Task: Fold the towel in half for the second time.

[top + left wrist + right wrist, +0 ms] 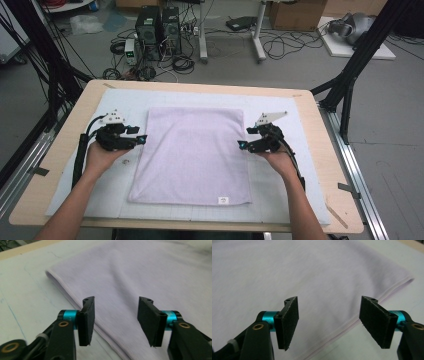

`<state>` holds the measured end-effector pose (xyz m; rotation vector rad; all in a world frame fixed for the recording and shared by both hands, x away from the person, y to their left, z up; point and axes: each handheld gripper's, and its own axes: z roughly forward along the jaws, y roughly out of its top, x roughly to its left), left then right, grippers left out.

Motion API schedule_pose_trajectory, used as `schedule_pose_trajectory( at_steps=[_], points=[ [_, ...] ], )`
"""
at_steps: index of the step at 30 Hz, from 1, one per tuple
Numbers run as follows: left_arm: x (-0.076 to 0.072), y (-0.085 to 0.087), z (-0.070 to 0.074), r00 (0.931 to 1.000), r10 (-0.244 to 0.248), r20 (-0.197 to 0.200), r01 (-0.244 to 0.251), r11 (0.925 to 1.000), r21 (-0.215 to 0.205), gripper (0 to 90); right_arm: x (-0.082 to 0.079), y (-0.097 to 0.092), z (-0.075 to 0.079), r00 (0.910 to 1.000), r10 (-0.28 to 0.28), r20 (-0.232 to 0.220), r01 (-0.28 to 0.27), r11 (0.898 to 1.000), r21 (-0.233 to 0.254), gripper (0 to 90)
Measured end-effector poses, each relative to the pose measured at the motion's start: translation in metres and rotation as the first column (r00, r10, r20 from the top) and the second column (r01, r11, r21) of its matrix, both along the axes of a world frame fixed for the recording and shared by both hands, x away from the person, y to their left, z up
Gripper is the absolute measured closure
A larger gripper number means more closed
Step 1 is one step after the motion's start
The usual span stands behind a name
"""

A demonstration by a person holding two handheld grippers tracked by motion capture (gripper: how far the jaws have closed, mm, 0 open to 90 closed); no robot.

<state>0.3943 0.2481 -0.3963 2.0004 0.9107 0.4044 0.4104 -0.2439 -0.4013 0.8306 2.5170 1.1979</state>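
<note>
towel label: small white tag (223, 200) on the near edge, right of centre
left gripper (142, 139): at the towel's left edge, jaws released, nothing between them, edge lies under the gap
right gripper (242, 144): at the towel's right edge, jaws released, empty, folded edge runs below them
towel (192, 152): lilac, folded flat, centred on the white mat (280, 197)
worktop (65, 145): light wood, mat covers most of it
floor beyond: two PC towers (159, 31), loose cables
</note>
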Motion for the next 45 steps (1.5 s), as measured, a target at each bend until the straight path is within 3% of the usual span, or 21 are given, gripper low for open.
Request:
schedule_pose_trajectory(
  at_steps=[4,7,10,12,19,21,23,27,31,34,36,41,45],
  points=[
    [0.028,-0.001,0.006,0.9993,0.037,-0.01,-0.037,0.999,0.026,51.7,0.031,0.004,0.01,0.9989,-0.043,0.016,0.043,0.999,-0.031,32.3],
    [0.04,-0.003,-0.002,0.9976,0.064,-0.026,-0.063,0.9971,0.042,52.1,0.049,0.006,0.007,0.9967,-0.082,0.0,0.082,0.995,-0.052,32.4],
    [0.049,-0.004,-0.018,0.9927,0.092,-0.078,-0.089,0.9949,0.048,51.7,0.058,0.003,-0.005,0.9922,-0.121,-0.028,0.12,0.992,-0.044,32.8],
    [0.053,-0.006,-0.026,0.99,0.099,-0.1,-0.094,0.994,0.056,51.7,0.062,0.003,-0.015,0.9904,-0.129,-0.051,0.125,0.989,-0.077,32.9],
    [0.061,-0.015,-0.044,0.9813,0.142,-0.13,-0.128,0.9856,0.11,51.6,0.069,0.006,-0.035,0.9823,-0.163,-0.093,0.156,0.985,-0.078,33.1],
    [0.061,-0.016,-0.043,0.982,0.14,-0.127,-0.127,0.986,0.108,57.1,0.069,0.008,-0.041,0.9819,-0.162,-0.098,0.154,0.984,-0.091,33.8],
    [0.061,-0.017,-0.043,0.9842,0.12,-0.13,-0.108,0.9894,0.098,71.6,0.066,0.008,-0.042,0.9813,-0.176,-0.077,0.17,0.982,-0.082,37.8],
    [0.062,-0.015,-0.044,0.9827,0.108,-0.15,-0.1,0.9931,0.063,80.4,0.064,0.004,-0.042,0.9812,-0.16,-0.108,0.157,0.987,-0.036,64.3],
    [0.062,-0.017,-0.043,0.9835,0.103,-0.149,-0.093,0.9931,0.071,84.4,0.064,0.004,-0.043,0.9825,-0.114,-0.147,0.117,0.993,0.007,80.3],
    [0.062,-0.017,-0.04,0.9858,0.102,-0.133,-0.09,0.9914,0.095,85.2,0.064,0.006,-0.04,0.9843,-0.103,-0.144,0.103,0.995,-0.009,82.7],
    [0.061,-0.016,-0.036,0.9876,0.107,-0.115,-0.098,0.9919,0.08,85.4,0.063,0.007,-0.037,0.9854,-0.104,-0.135,0.102,0.995,-0.023,82.8],
    [0.056,-0.01,-0.018,0.9931,0.091,-0.073,-0.09,0.9957,0.022,85.5,0.059,0.001,-0.023,0.9892,-0.098,-0.109,0.101,0.995,0.024,82.9],
    [0.045,-0.008,-0.004,0.9976,0.058,-0.037,-0.058,0.9983,0.008,85.5,0.05,-0.003,-0.003,0.9948,-0.076,-0.067,0.08,0.995,0.057,82.9]
  ],
)
